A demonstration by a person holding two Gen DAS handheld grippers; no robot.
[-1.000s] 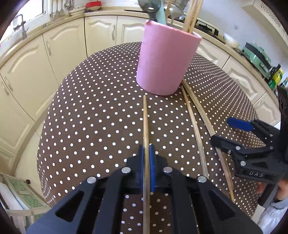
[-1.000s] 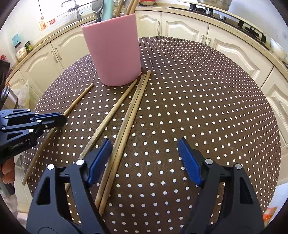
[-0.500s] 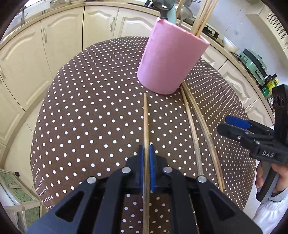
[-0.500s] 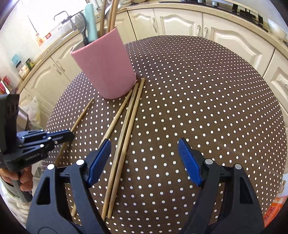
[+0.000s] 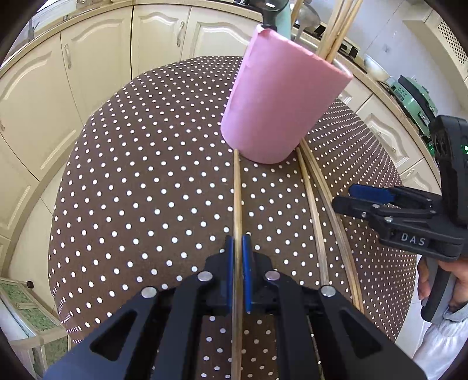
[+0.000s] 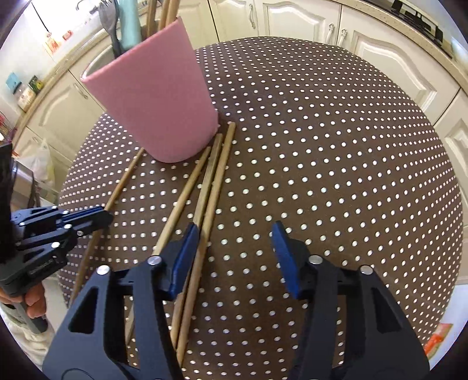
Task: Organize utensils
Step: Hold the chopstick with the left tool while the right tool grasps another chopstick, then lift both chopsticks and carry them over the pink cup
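Note:
A pink holder (image 5: pixel 280 111) with chopsticks and utensils in it stands on the brown dotted table (image 5: pixel 140 187); it also shows in the right wrist view (image 6: pixel 158 105). My left gripper (image 5: pixel 238 248) is shut on a wooden chopstick (image 5: pixel 237 190) whose far tip lies near the holder's base; the same gripper (image 6: pixel 102 214) and chopstick (image 6: pixel 125 178) show at the left of the right wrist view. My right gripper (image 6: pixel 235 233) is open and empty over three loose chopsticks (image 6: pixel 212 181) lying on the table. It shows at the right of the left wrist view (image 5: pixel 355 197).
Cream kitchen cabinets (image 5: pixel 96 58) curve around the table's far side. A counter with a stove (image 6: pixel 415 14) runs behind. A green appliance (image 5: pixel 415 96) sits on the right counter. The table's right half (image 6: pixel 336 146) shows only the dotted cloth.
Both grippers have risen and tilted, so the holder looks more slanted. The left stays shut on the chopstick. The right stays open above the loose chopsticks.

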